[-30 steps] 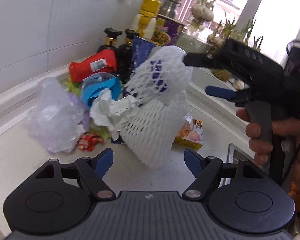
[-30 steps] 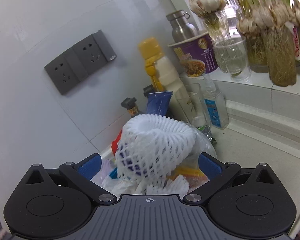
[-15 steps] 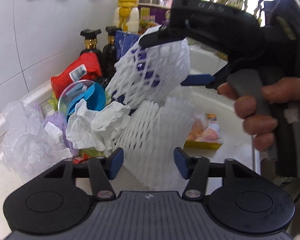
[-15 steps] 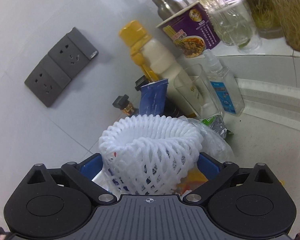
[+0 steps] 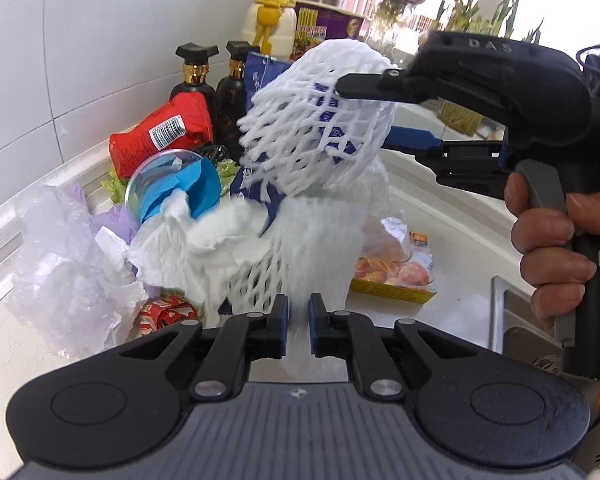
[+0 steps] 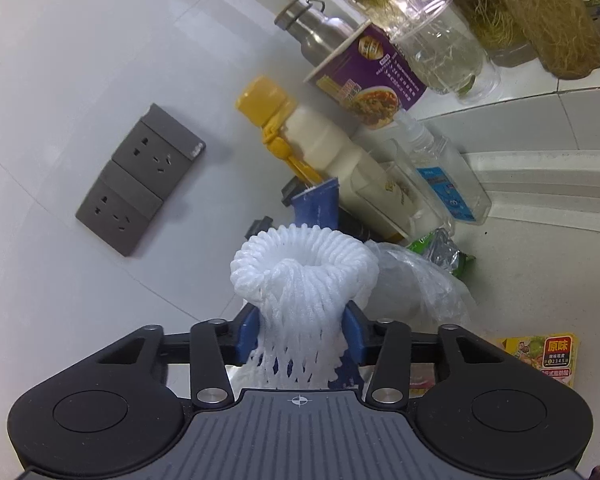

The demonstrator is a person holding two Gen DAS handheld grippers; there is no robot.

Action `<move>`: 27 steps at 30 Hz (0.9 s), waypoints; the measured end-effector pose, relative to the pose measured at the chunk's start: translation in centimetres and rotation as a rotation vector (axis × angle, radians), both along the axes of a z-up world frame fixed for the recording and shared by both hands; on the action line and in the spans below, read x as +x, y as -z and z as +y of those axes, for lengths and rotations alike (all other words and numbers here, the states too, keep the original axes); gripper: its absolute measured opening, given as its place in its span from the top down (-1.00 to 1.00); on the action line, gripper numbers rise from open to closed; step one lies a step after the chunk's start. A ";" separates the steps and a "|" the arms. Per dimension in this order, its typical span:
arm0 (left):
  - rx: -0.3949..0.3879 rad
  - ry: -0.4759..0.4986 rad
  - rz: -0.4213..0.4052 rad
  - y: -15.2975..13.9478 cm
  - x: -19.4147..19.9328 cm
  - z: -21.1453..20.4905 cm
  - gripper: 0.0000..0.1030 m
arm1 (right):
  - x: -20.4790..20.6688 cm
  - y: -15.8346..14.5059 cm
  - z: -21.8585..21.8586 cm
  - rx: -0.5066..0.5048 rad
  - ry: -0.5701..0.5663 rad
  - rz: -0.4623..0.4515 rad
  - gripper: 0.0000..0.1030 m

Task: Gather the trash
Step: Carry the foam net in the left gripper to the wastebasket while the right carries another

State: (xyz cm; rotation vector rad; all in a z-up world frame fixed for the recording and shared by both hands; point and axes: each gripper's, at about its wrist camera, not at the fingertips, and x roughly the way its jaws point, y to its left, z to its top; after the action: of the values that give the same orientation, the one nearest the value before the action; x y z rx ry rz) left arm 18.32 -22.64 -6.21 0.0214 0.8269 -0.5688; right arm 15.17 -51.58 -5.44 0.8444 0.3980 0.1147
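Trash is piled on a white counter (image 5: 440, 320). In the left wrist view, an upper white foam net (image 5: 320, 120) with a blue wrapper inside it rests on a lower white foam net (image 5: 328, 240). My left gripper (image 5: 297, 320) is closing, its blue pads pinching the bottom edge of the lower net. A hand (image 5: 552, 248) holds my right gripper (image 5: 364, 112), which clamps the upper net from the right. In the right wrist view, the right gripper (image 6: 300, 332) is closing and squeezes that foam net (image 6: 304, 276) into a narrow waist.
Around the nets lie a red snack packet (image 5: 161, 136), a clear lid over blue plastic (image 5: 171, 188), crumpled tissue (image 5: 187, 240), a thin plastic bag (image 5: 59, 248) and a yellow packet (image 5: 396, 276). Bottles (image 5: 195, 76) stand at the wall. A sink rim (image 5: 512, 308) is at right.
Both grippers' jaws have come together, the left on the lower net and the right on the upper net. The right wrist view has rolled, tilting the wall sockets and bottles.
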 end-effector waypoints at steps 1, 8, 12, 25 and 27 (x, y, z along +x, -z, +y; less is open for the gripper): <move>-0.007 0.001 0.000 -0.2 0.0 0.0 0.85 | -0.2 -0.2 0.0 0.007 0.004 -0.008 0.27; -0.070 -0.006 0.030 -2.2 -1.0 1.3 0.86 | -1.2 -2.3 1.1 -0.016 0.017 -0.027 0.33; -0.094 -0.001 0.042 -3.3 -2.1 2.1 0.86 | -2.1 -3.5 2.1 -0.040 0.022 -0.032 0.33; -0.165 -0.063 0.109 -4.8 -5.7 7.8 0.86 | -4.7 -5.9 6.3 -0.094 -0.023 -0.022 0.33; -0.169 -0.083 0.110 -5.0 -6.1 8.9 0.86 | -5.2 -6.1 7.3 -0.097 -0.040 -0.021 0.33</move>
State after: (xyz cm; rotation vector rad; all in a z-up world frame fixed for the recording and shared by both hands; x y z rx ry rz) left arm 12.19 -13.73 -1.17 -0.1990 0.8802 -0.5638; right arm 9.94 -44.32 0.68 0.7396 0.3976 0.1401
